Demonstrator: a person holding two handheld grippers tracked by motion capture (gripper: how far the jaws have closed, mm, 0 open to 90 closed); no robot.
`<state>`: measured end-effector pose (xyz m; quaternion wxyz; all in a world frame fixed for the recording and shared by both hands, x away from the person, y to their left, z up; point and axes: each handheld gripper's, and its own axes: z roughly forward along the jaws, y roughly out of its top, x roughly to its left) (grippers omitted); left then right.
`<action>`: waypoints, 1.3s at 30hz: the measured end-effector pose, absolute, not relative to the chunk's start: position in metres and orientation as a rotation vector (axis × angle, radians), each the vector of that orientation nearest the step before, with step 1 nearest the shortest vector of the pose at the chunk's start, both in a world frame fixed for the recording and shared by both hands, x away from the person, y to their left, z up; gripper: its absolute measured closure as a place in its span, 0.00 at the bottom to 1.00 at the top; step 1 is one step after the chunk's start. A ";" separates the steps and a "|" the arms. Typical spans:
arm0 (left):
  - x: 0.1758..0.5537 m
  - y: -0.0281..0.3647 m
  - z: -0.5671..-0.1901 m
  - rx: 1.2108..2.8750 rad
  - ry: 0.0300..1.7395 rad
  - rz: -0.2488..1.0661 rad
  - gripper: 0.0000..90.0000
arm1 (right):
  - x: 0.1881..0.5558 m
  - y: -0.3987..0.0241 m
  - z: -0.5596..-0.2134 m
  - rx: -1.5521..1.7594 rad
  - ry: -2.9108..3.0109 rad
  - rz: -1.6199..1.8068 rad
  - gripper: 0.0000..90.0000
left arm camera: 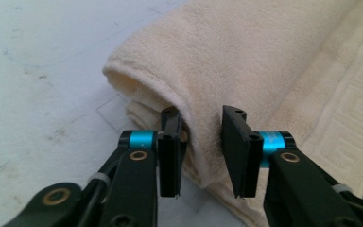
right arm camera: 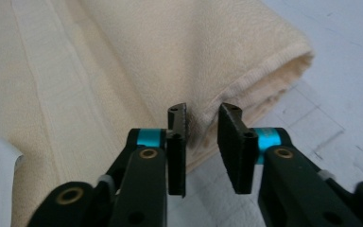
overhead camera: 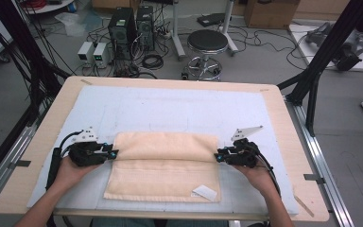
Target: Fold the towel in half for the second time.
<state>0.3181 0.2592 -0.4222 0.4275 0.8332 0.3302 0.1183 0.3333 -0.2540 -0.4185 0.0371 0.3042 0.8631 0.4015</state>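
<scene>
A cream towel (overhead camera: 165, 165) lies on the white mat (overhead camera: 170, 106), its far part folded over toward me into a thick roll-like fold. My left gripper (overhead camera: 115, 152) is at the fold's left end and my right gripper (overhead camera: 216, 156) at its right end. In the left gripper view the towel (left arm camera: 246, 56) has its folded edge between the jaws of the left gripper (left arm camera: 201, 142), which stand apart and do not pinch it. In the right gripper view the towel (right arm camera: 170, 61) shows the same, its end sitting loosely between the spread jaws of the right gripper (right arm camera: 202, 137).
A white label (overhead camera: 204, 192) sits at the towel's near right corner. The mat covers most of the wooden table (overhead camera: 283, 118). Beyond the far edge stand a stool (overhead camera: 207, 42), computer cases (overhead camera: 122, 26) and cables on the floor. Black frame posts (overhead camera: 319, 66) rise at the right.
</scene>
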 end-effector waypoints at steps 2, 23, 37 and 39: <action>0.317 0.260 -0.422 2.079 0.829 0.290 0.73 | 0.333 -0.257 -0.417 0.952 2.632 1.234 0.70; 0.380 0.258 -0.402 2.009 0.942 0.301 0.48 | 0.383 -0.238 -0.397 0.959 2.548 1.182 0.41; 0.389 0.249 -0.420 2.091 0.914 0.146 0.92 | 0.390 -0.224 -0.410 0.899 2.727 1.178 0.86; 0.386 0.249 -0.417 2.097 0.909 0.166 0.94 | 0.388 -0.224 -0.407 0.888 2.719 1.190 0.90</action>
